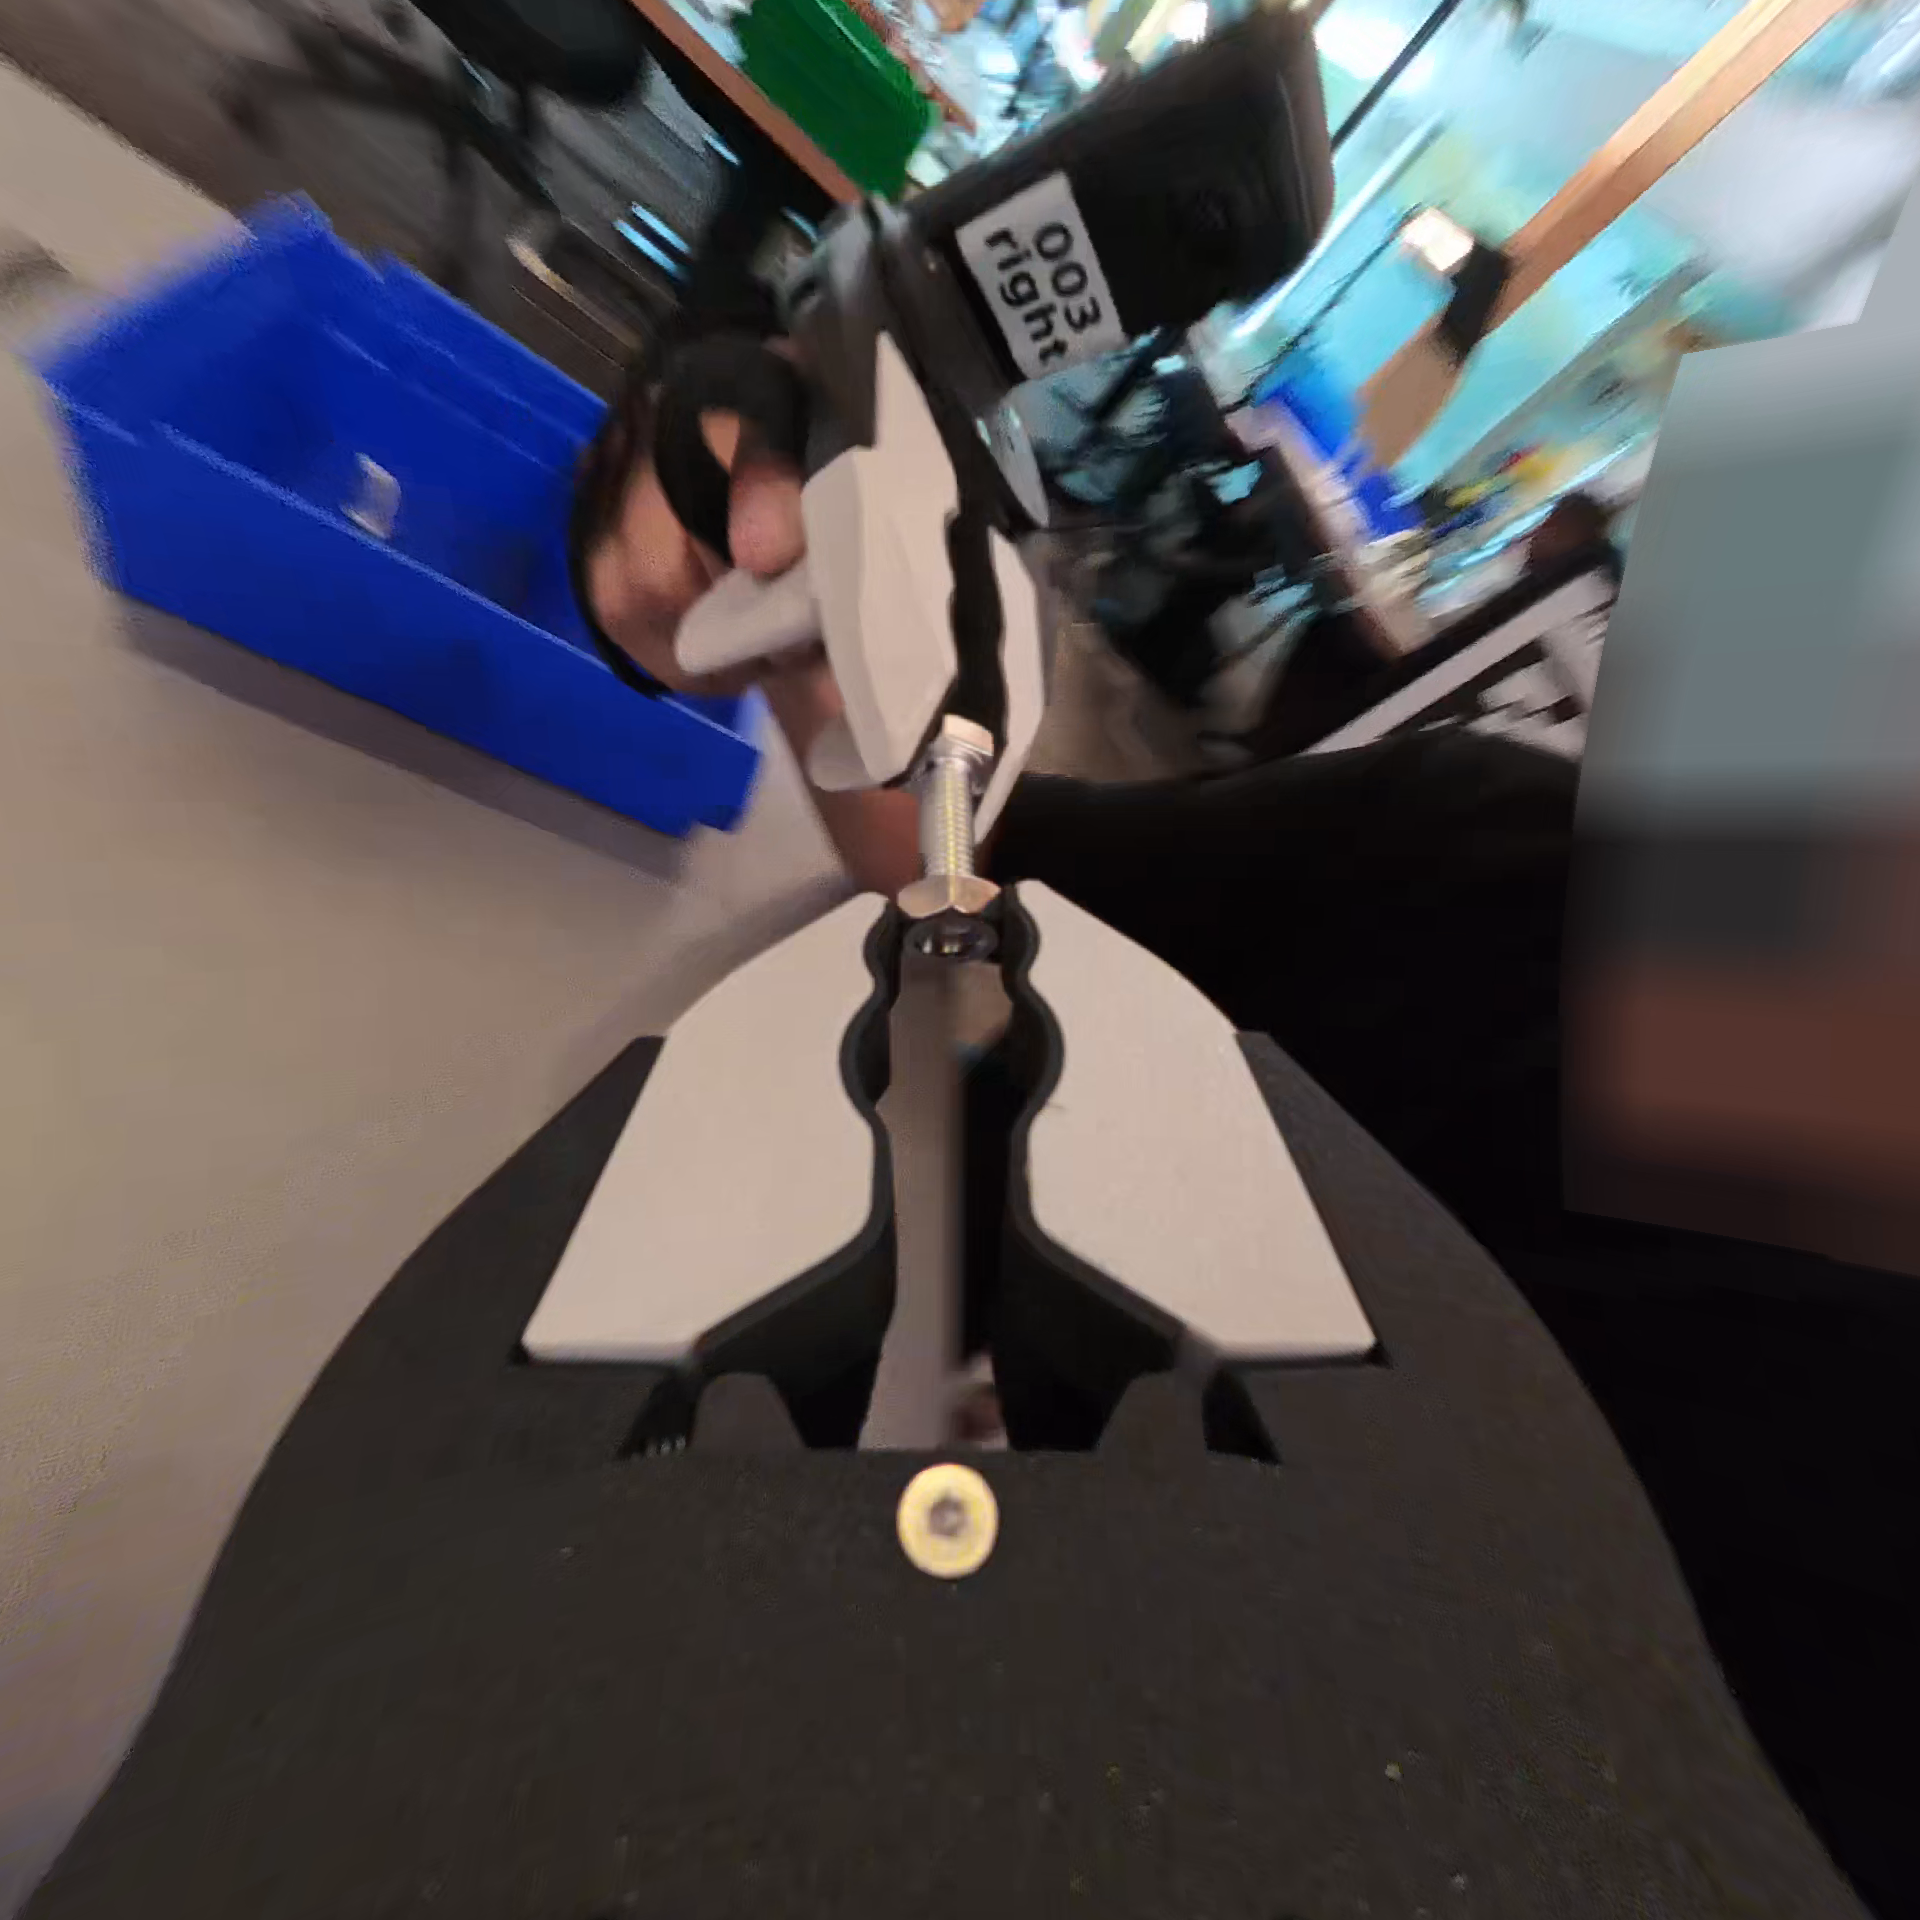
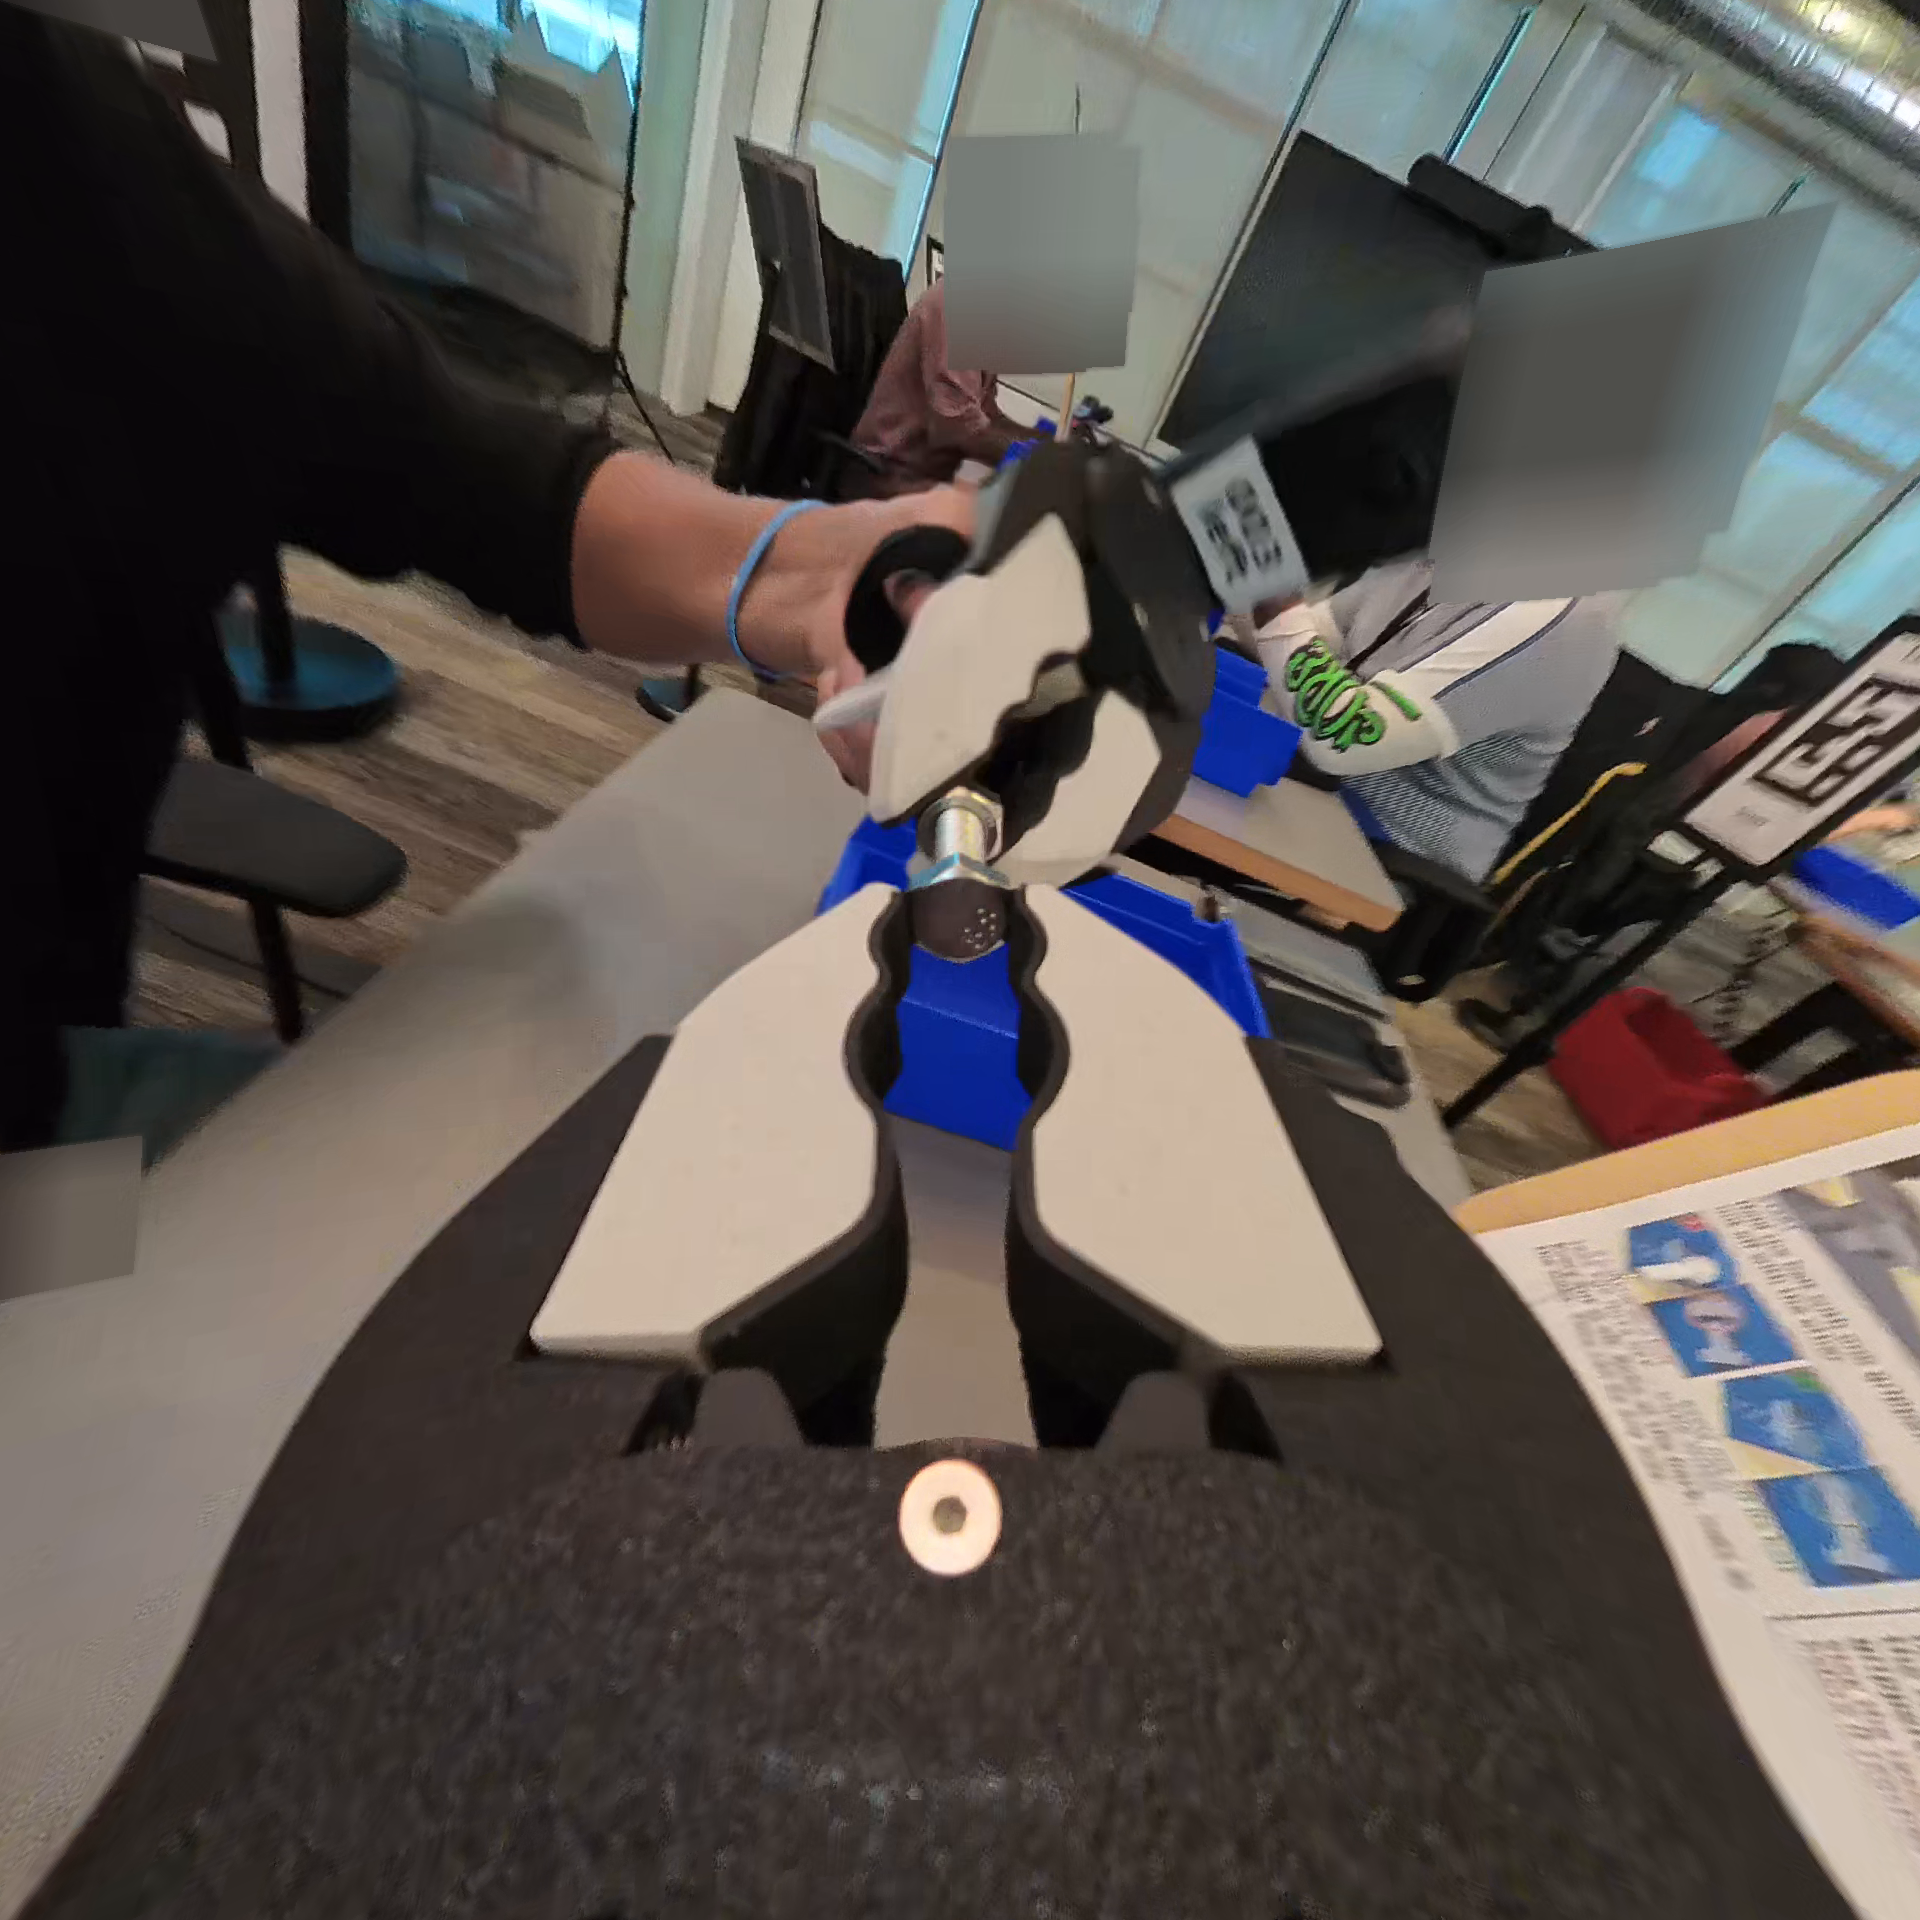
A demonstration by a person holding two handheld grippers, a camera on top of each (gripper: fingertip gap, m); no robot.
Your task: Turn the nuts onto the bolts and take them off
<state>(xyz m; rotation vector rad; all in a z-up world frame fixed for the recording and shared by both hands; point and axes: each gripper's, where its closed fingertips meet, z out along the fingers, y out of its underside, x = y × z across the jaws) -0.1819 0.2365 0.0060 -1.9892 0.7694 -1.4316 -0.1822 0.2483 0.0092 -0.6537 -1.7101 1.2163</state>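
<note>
White printed label [image 1: 1039, 275] on the right tongs [image 1: 940, 764].

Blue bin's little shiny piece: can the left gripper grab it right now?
Probably not yet. The left gripper is shut on the nut, threaded on the bolt that the right gripper holds. The piece in the blue bin lies off to the side, uncovered.

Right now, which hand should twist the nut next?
Probably the left. The left tongs already pinch the nut, and the right tongs grip the bolt by its head, so the right can just hold steady.
</note>
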